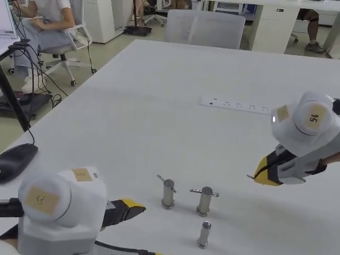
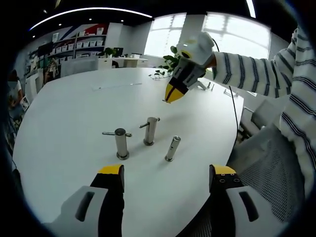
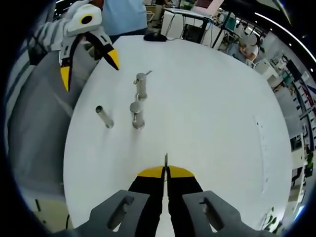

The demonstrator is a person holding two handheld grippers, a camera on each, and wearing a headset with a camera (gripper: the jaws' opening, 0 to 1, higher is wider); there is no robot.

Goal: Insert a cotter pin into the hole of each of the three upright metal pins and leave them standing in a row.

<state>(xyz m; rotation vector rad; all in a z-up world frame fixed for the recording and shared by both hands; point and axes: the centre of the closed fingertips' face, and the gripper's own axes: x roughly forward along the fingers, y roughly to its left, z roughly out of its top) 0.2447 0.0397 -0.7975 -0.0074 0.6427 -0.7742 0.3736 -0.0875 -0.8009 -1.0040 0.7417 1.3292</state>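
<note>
Because two of the three short, silvery, upright steel pins on the white tabletop already carry a thin wire cotter pin crosswise through the head, my attention goes to the third, the bare steel pin, and I place everything from it. One fitted pin stands just beyond it. The other fitted pin stands beyond and to the left, so the bare one sits out of their line, on my side.

My right tongs, black with yellow tips, hang above the table, up and to the right of the bare steel pin. Their jaws are pinched narrow on the one loose cotter pin, which sticks straight out along them. From those tongs the bare steel pin lies forward, to the left and lower. Its long axis is vertical and the wire's looks roughly level, which matches how the seated wires lie. I cannot make out the hole or which way it faces.

My left tongs sit low, to the left of the bare steel pin, jaws spread wide and holding nothing. I judge them the nearer pair, placed to steady it.

Count: three steel pins, three cotter pins (two seated, one carried), two tongs.
</note>
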